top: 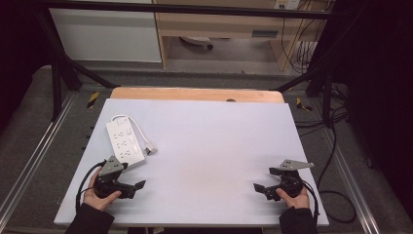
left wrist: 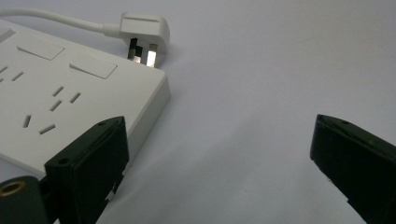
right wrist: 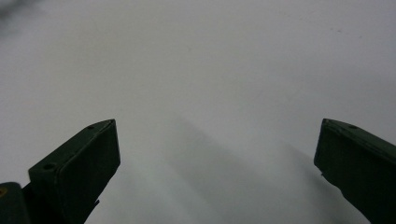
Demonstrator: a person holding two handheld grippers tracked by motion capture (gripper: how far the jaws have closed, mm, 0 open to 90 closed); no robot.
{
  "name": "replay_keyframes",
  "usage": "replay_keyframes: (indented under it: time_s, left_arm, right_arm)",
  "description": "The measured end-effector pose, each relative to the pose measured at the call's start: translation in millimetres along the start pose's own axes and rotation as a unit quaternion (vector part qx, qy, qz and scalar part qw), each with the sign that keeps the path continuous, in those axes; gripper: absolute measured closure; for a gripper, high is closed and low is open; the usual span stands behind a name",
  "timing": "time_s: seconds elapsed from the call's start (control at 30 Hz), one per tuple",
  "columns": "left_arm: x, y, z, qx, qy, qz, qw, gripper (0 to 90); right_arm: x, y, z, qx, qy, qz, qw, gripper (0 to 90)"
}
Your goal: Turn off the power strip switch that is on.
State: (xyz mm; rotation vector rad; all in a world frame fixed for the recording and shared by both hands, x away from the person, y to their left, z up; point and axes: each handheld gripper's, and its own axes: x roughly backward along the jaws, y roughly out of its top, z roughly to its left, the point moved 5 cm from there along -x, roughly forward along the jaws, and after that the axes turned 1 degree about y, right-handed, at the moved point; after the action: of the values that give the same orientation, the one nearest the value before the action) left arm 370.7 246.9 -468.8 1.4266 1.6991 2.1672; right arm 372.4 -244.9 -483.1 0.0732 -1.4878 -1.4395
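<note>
black jaws of the left gripper [top: 140,186] stood wide apart, clamping nothing, low over the white table [top: 209,146]. the white power strip [top: 125,143] lay just beside its left jaw, plug [left wrist: 142,28] beyond. the right gripper [top: 258,188], jaws likewise apart, rested well away near the table's right edge.

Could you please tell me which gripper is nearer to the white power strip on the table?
The left. The left gripper sits just below the power strip's near end, jaws open; the right gripper rests far across the table at its right side, also open.
</note>
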Motion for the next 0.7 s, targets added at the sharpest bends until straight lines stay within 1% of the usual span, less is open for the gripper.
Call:
replay_keyframes:
  time_s: [0.43,0.7]
  left_arm:
    - [3.7,1.1,2.0,0.001,0.007,0.002,1.0,4.2]
    - [7.4,3.1,4.1,0.005,0.013,-0.001,0.9999,4.2]
  right_arm:
    - [-0.4,-0.5,-0.5,0.0,-0.002,0.003,1.0,0.9]
    - [-0.2,-0.4,-0.7,0.0,-0.003,0.003,1.0,0.9]
